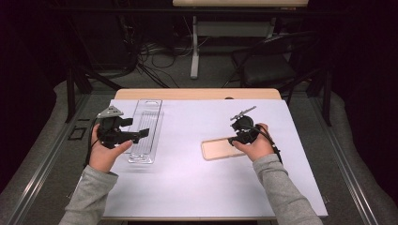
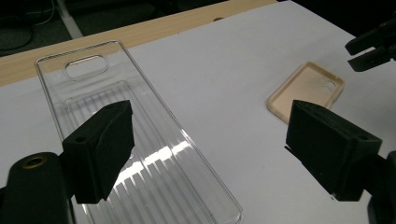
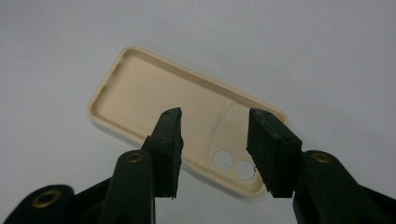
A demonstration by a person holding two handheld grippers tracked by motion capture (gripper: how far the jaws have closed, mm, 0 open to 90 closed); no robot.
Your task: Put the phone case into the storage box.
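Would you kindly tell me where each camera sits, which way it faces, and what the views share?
High view: above the person's side, looking forward and down at the table; both forearms, left gripper, right gripper.
Left gripper view: rides the left gripper, jaws apart over the clear phone case.
Right gripper view: rides the right gripper, above the beige phone case.
All three share the beige phone case.

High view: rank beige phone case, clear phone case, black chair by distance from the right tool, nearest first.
From the right tool:
1. Beige phone case, directly under its tips, table right.
2. Clear phone case, table left, by the left tool.
3. Black chair, on the floor beyond the table's far edge.
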